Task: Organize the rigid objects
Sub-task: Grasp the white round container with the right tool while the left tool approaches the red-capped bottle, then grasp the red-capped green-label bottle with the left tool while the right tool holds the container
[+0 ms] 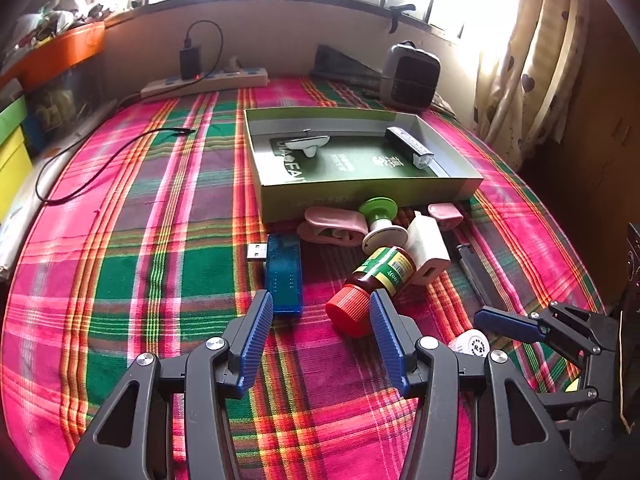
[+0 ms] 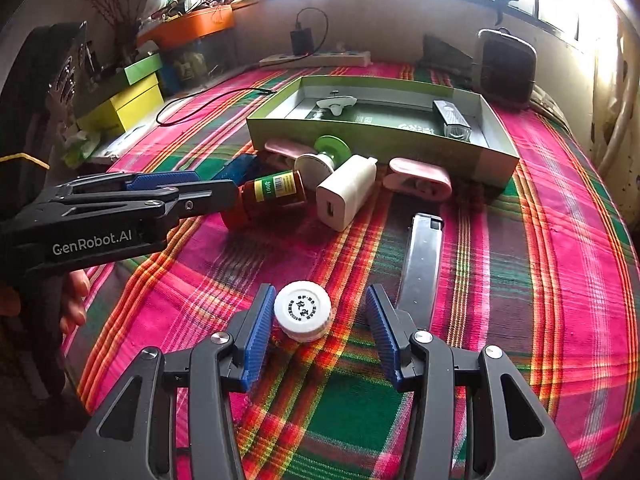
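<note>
a plaid cloth (image 1: 168, 216) in pink, green and red covers the surface under a bright barred window, with a power strip (image 1: 208, 80) and a small heater (image 1: 410, 74) at the far edge.

the left gripper (image 1: 320, 312) is spread wide over the cloth. a brown bottle (image 1: 372, 280) lies on its side with its red cap (image 1: 346, 310) between the fingertips, close against the right finger; the left finger stands clear of it, so nothing is clamped. a blue usb stick (image 1: 284, 272) lies just past the left fingertip.

the right gripper (image 2: 322, 308) is also spread, straddling a small white bottle (image 2: 303, 312) that stands upright on the cloth. the bottle sits against the left pad, with a clear gap to the right pad, so it is not pinched. a long silver bar (image 2: 420, 264) lies just beside the right finger.

behind the brown bottle crowd a white charger (image 2: 346, 192), a green-and-white spool (image 2: 320, 158) and two pink clips (image 2: 418, 180), all packed against the near wall of an open green box (image 2: 380, 136). inside the box lie a white piece (image 2: 336, 103) and a dark rectangular item (image 2: 452, 118), well apart.

a person's fingers (image 2: 74, 300) show under the left gripper's handle in the right wrist view.
</note>
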Tool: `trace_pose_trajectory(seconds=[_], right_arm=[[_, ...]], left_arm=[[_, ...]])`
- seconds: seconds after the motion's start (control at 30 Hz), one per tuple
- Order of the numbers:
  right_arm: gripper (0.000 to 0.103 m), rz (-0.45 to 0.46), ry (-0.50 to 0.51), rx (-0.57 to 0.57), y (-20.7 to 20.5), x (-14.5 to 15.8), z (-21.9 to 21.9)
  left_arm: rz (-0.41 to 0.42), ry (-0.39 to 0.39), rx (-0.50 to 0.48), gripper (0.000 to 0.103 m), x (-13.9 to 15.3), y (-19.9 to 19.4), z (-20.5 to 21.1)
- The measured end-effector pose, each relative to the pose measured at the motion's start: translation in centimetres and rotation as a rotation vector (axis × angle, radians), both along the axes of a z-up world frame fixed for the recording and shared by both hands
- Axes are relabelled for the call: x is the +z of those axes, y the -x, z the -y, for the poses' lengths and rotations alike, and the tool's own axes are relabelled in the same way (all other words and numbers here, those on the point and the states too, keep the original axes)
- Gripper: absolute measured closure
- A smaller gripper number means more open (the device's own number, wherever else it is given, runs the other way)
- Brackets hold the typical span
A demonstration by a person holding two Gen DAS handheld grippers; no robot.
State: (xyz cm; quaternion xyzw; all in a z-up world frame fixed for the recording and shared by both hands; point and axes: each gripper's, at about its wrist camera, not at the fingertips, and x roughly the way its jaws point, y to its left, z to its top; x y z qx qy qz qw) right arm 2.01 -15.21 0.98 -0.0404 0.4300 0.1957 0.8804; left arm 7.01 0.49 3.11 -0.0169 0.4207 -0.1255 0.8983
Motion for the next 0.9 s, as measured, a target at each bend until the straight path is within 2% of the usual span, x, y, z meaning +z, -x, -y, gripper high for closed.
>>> trace_pose_trajectory(seconds=[0.1,0.17,0.3,0.33,0.73,0.9], right_arm=[[0.056,0.007,0.008,0.006,0.0,-0.1,-0.1],[0.063,0.017,0.024,0.013,0.1,-0.2,-0.3],[0.069,0.028,0.034,0.016,0.2,-0.2,-0.3],[0.074,0.028,0.033,0.016,0.2,-0.2,-0.2],[0.075,0.050,0.025,-0.016,0.3,0.4,1.5],[0.075,0.071,0.016,-0.047,0.5,1.0,2.9]], left_arm=[[0.002,-0.004,-0.010,0.053,0.0,-0.1,0.3],[0.001,-0.009,-0.016,0.053,0.0,-0.2,0.5],[0.006,-0.019,-0.035,0.053,0.2,-0.3,1.1],[0.007,-0.023,-0.041,0.053,0.2,-0.3,1.3],[-0.009,-0.073,-0.091,0.053,0.0,-1.3,3.5],[-0.021,-0.064,-0.117,0.053,-0.2,-0.8,4.4]])
